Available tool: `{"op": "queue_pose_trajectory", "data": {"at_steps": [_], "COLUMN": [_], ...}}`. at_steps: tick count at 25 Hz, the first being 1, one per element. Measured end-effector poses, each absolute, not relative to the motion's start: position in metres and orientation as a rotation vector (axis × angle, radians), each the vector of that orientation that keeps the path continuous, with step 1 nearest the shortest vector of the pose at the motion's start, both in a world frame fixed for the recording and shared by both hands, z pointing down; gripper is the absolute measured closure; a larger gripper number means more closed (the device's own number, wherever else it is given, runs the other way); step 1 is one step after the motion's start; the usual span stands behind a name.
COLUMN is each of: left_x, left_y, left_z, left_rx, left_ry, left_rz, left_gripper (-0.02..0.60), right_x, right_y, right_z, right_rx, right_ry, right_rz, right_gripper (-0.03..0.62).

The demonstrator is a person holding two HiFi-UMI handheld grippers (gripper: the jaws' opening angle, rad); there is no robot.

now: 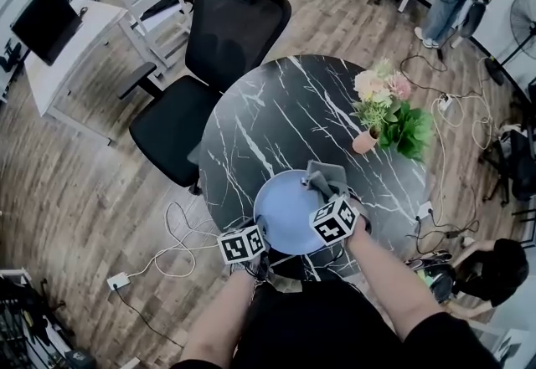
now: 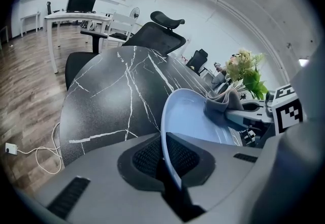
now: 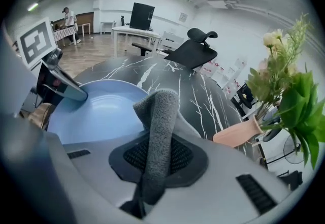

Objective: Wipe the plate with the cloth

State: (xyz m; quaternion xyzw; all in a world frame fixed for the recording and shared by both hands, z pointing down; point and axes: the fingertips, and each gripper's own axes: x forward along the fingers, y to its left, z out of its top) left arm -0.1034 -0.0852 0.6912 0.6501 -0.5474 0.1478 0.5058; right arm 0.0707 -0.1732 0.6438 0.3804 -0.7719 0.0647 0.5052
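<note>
Centrally, a round black marble table (image 1: 276, 108) fills the head view, with an office chair (image 1: 222, 41) pushed up to its far side and a potted plant (image 1: 392, 112) near its right edge. The blue plate (image 1: 285, 208), the thing to be wiped, sits at the table's near edge, just in front of me; whether it lies quite flat I cannot tell.

The grey cloth (image 1: 327, 177) is bunched over the plate's far right rim.

My left gripper (image 2: 170, 164) has its jaws drawn narrow on the plate's near rim, which runs edge-on between the pads (image 2: 147, 159): a clamp that steadies the dish. My right gripper (image 3: 155, 167) pinches a fold of the cloth, which stands up out of the jaws and droops toward the plate's bowl.

I judge the wiping step to be under way, with the cloth at the right rim and most of the blue surface bare beside it. The next move, as I read it, calls for lowering the cloth onto the bowl and sweeping it leftward, with light pressure, while the left clamp holds firm so that the plate neither slides nor tips off the table's edge.
</note>
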Motion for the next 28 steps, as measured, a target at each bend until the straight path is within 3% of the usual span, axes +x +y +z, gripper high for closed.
{"op": "queue_pose_trajectory", "data": {"at_steps": [16,28], "left_x": [-0.103,-0.103], "left_y": [-0.085,-0.084], "left_z": [0.689,0.69], "left_rx": [1.549,1.539], "left_ry": [-1.322,-1.315], "left_rz": [0.349,0.332], "left_gripper": [0.538,0.538], "right_x": [-0.029,-0.044], "right_y": [-0.09,-0.058], "right_z": [0.663,0.688], "right_rx": [0.692,0.584], "right_ry": [-2.06,-2.039], "right_rz": [0.659,0.819], "right_gripper": [0.536,0.536]}}
